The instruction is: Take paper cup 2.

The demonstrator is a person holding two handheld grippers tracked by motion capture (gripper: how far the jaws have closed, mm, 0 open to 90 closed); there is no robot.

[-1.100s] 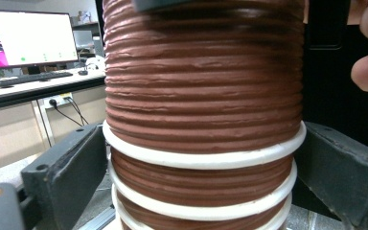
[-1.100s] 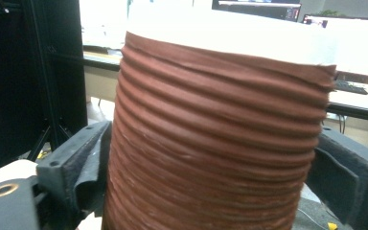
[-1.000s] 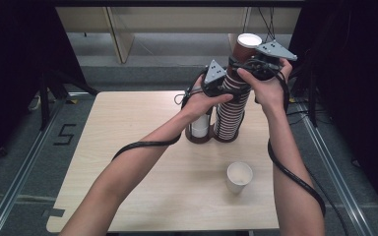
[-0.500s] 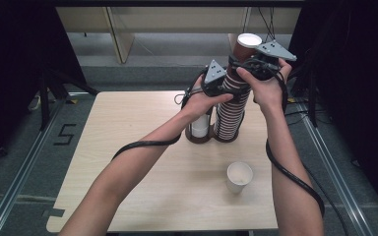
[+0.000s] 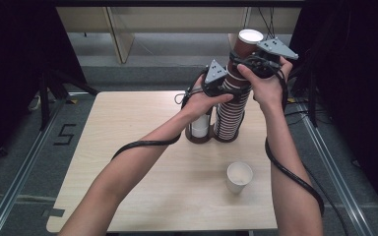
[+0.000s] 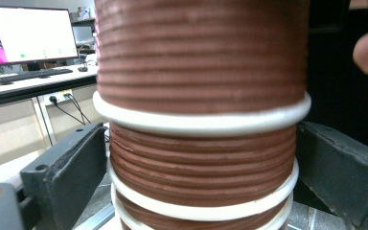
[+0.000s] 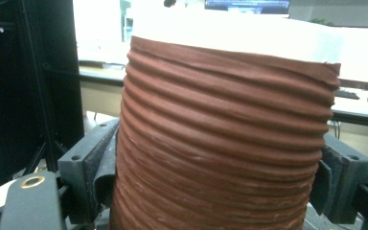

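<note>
A tall stack of brown ribbed paper cups with white rims stands in a dark holder at the back of the table. My left gripper is shut on the stack's upper part; in the left gripper view its jaws press both sides of the stack just below a white rim. My right gripper is higher and shut on the top cup. The right gripper view has the top cup squeezed between both pads. Its white inside faces up.
A single white-lined cup stands upright on the wooden table at the front right. A short white cup sits in the holder's left slot. Dark frames and cables flank the table.
Almost nothing has moved. Both grippers stay on the stack, and the top cup has edged up very slightly.
</note>
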